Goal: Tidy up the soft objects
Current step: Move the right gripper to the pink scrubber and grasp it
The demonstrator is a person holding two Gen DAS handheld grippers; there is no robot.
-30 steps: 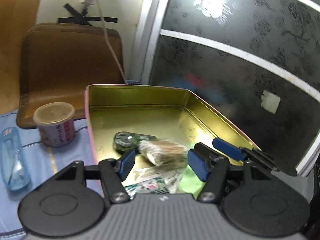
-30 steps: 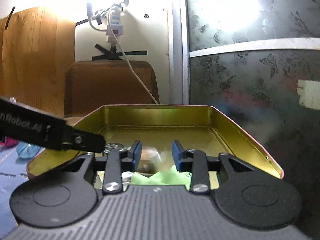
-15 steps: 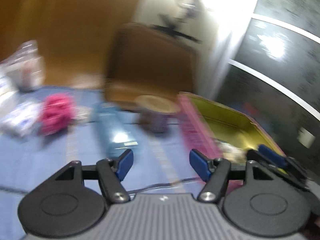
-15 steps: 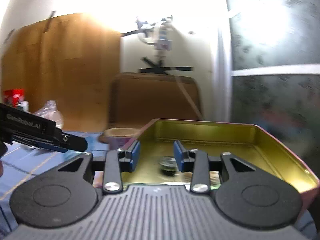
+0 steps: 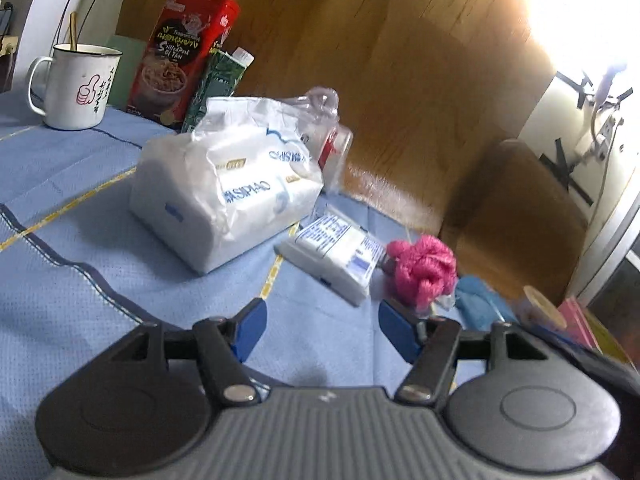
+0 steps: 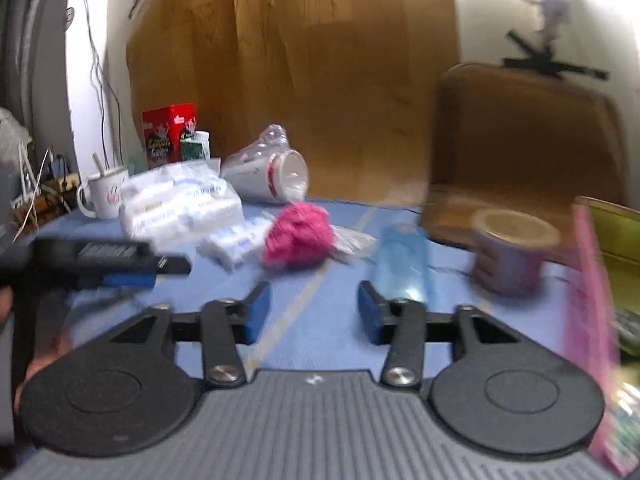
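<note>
A pink fluffy ball lies on the blue cloth, just beyond my left gripper's right fingertip; it also shows in the right wrist view. A small white tissue pack lies left of it, and a large white tissue pack stands further left. My left gripper is open and empty above the cloth. My right gripper is open and empty, nearer than the pink ball. The pink-walled tin is at the right edge of the right wrist view.
A white mug, a red box and a green carton stand at the back left. A clear blue case and a lidded tub lie near the tin. A wooden board backs the table.
Both grippers have swung left, away from the tin, and now face the pink ball and tissue packs. Both stay open and empty.
</note>
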